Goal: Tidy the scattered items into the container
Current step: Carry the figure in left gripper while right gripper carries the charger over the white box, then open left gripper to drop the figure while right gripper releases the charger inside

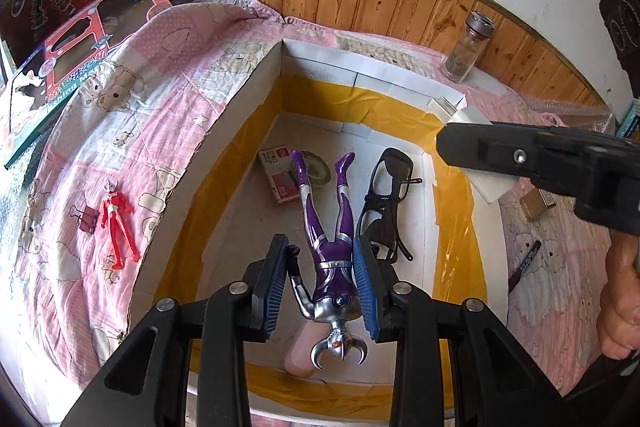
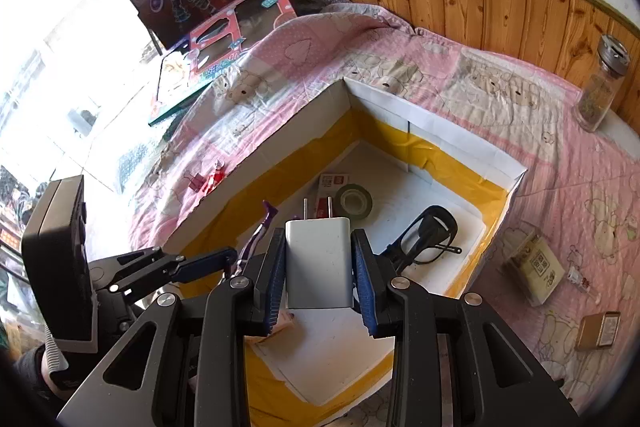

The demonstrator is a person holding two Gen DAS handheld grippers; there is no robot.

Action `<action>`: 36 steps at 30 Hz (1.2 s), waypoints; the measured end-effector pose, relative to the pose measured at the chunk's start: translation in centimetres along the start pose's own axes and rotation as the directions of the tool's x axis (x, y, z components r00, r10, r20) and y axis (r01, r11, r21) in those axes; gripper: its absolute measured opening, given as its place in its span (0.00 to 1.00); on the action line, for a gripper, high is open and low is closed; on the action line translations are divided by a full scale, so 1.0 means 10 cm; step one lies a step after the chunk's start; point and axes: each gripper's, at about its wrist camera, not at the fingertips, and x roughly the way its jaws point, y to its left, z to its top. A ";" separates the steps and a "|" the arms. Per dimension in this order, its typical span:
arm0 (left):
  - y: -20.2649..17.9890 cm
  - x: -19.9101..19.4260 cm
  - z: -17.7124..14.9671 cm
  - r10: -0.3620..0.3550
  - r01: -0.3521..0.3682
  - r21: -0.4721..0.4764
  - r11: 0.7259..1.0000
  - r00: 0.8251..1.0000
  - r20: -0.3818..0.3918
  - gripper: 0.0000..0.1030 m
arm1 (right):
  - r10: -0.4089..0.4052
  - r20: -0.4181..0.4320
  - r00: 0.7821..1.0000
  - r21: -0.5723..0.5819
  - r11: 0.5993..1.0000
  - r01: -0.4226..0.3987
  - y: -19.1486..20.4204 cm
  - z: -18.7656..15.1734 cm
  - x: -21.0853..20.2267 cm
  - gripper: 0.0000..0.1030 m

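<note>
The left gripper (image 1: 320,291) hangs over the open box (image 1: 256,83), its jaws spread a little wider than the purple figure (image 1: 330,247) between them; the right pad touches the figure's side, but whether the figure is truly held or lies loose I cannot tell. The figure's feet point toward the box's far wall. Inside the box, beyond the figure, lie a roll of tape (image 2: 354,201) and a small red and white carton (image 1: 278,177), with a pair of black glasses (image 1: 386,203) to the figure's right. The right gripper (image 2: 318,269) has its jaws closed on a white charger (image 2: 318,263), prongs forward, above the box. On the bed (image 1: 120,131) left of the box lie a red figure (image 1: 118,227) and a binder clip (image 1: 86,219).
</note>
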 end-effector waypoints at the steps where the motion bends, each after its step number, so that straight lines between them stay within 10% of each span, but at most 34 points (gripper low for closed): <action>1: 0.01 0.01 0.00 -0.006 0.006 -0.001 1.000 1.000 -0.006 0.33 | 0.001 -0.004 1.000 0.006 1.000 -0.001 -0.02 0.02 0.02 0.33; 36: -0.02 0.49 0.13 -0.008 0.011 0.023 1.000 0.992 -0.129 0.35 | -0.095 -0.107 0.990 0.050 0.994 0.101 -0.47 0.47 0.81 0.35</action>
